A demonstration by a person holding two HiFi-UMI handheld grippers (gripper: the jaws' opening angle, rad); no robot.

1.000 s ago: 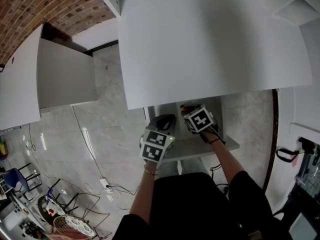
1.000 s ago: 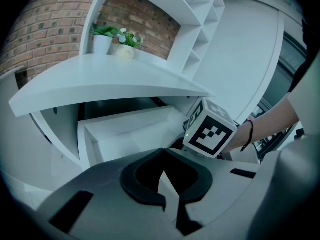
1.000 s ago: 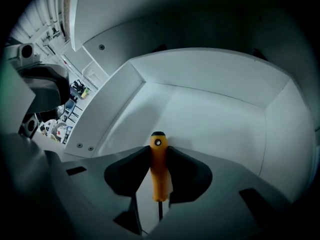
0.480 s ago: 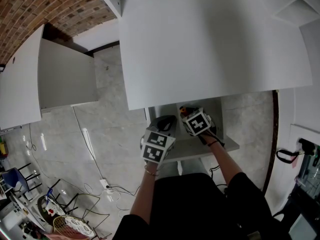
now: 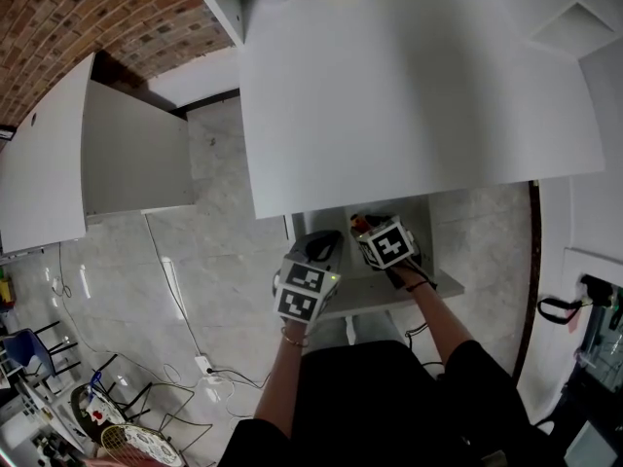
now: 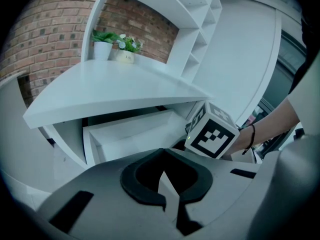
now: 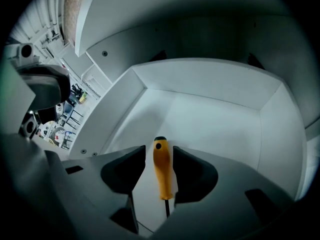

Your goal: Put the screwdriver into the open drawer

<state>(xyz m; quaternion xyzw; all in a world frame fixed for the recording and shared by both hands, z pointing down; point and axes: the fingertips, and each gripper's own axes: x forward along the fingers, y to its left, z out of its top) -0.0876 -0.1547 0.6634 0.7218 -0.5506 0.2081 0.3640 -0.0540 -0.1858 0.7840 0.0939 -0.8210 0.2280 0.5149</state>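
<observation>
A screwdriver [image 7: 162, 170] with a yellow handle lies in the open white drawer [image 7: 215, 84], its handle pointing towards the drawer's back. My right gripper [image 7: 159, 153] reaches down into the drawer with a jaw on each side of the handle. Its jaws are opening, and a narrow gap shows on both sides. From the head view the right gripper [image 5: 375, 233] sits over the drawer [image 5: 443, 278] under the desk edge. The left gripper [image 5: 319, 251] hovers at the drawer's left front corner. In its own view the left gripper [image 6: 167, 184] is shut on nothing.
The white desk top [image 5: 409, 86] overhangs the back of the drawer. Two potted plants [image 6: 115, 43] stand at its far end by a brick wall [image 5: 88, 17]. A white cabinet [image 5: 97, 163] stands to the left, with cables [image 5: 209, 363] on the tiled floor.
The head view has shifted a little. Both grippers stay where they were at the drawer.
</observation>
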